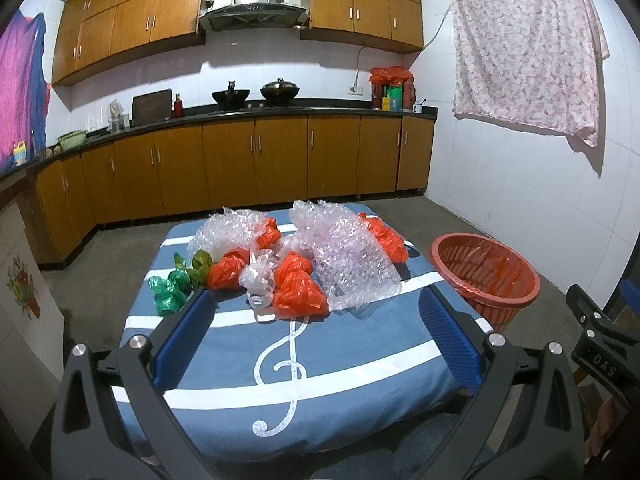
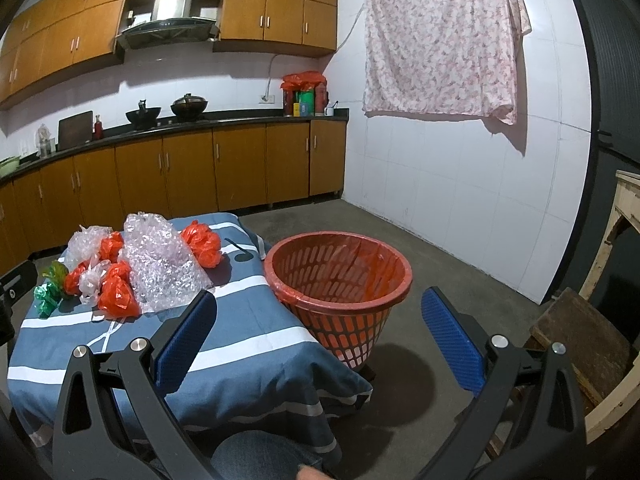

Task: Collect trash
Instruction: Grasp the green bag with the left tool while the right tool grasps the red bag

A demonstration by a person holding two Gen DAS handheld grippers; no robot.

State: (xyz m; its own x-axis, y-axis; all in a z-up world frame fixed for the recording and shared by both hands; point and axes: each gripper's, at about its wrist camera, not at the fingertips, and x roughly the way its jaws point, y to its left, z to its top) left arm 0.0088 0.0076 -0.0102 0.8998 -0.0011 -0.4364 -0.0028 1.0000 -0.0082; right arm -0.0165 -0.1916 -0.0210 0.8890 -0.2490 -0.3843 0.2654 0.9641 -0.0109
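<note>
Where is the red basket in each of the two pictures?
Left wrist view: the red basket is at the right, on the floor beside the blue table.
Right wrist view: the red basket is near the middle, seen between the open right gripper fingers.
Shared landmark: the big bubble wrap sheet on the table lies just left of the basket in both.

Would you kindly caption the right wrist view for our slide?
Open right tool faces the red basket beside a blue-clothed table piled with crumpled plastic trash.
</note>
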